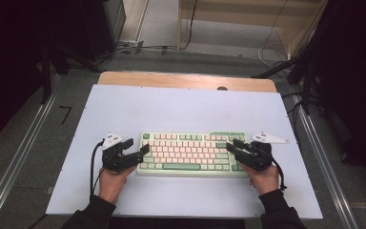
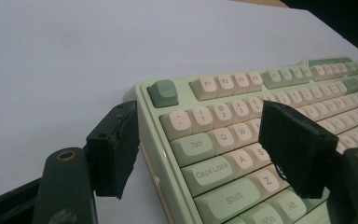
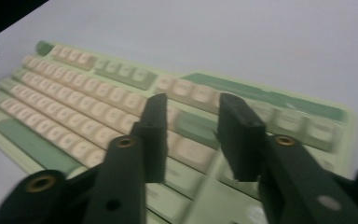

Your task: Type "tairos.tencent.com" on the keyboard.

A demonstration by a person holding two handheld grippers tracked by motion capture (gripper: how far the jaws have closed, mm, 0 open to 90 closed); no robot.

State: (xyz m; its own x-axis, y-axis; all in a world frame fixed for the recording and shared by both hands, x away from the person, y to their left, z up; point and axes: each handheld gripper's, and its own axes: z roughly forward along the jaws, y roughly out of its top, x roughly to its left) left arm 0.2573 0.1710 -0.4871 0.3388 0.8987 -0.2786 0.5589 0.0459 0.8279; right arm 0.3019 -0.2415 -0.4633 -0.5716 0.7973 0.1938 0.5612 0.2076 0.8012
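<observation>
Two hands come in at the bottom of the high view, each with a black gripper. Left gripper (image 1: 143, 151) sits at the keyboard's (image 1: 193, 153) left end, at about 9 o'clock from its middle. Its jaws are spread apart. In the left gripper view one pad (image 2: 114, 147) hangs just off the keyboard's (image 2: 223, 154) left edge, over the mat (image 2: 65, 70), and the other pad (image 2: 293, 147) floats above the letter keys near A and S. Nothing is pinched between them. Right gripper (image 1: 232, 146) sits at the keyboard's right end, at about 3 o'clock. In the right gripper view its two pads (image 3: 156, 135) stand fairly close together with a gap between them, above the keys near the right side of the keyboard (image 3: 74, 116). That view is blurry, so I cannot tell if they touch any key. They hold nothing. The green and cream keyboard lies flat on the pale mat (image 1: 181, 107), near the front middle, with its long side going from 9 to 3 o'clock. The mat lies on a table (image 1: 186, 80) with a wood edge at 12 o'clock.
</observation>
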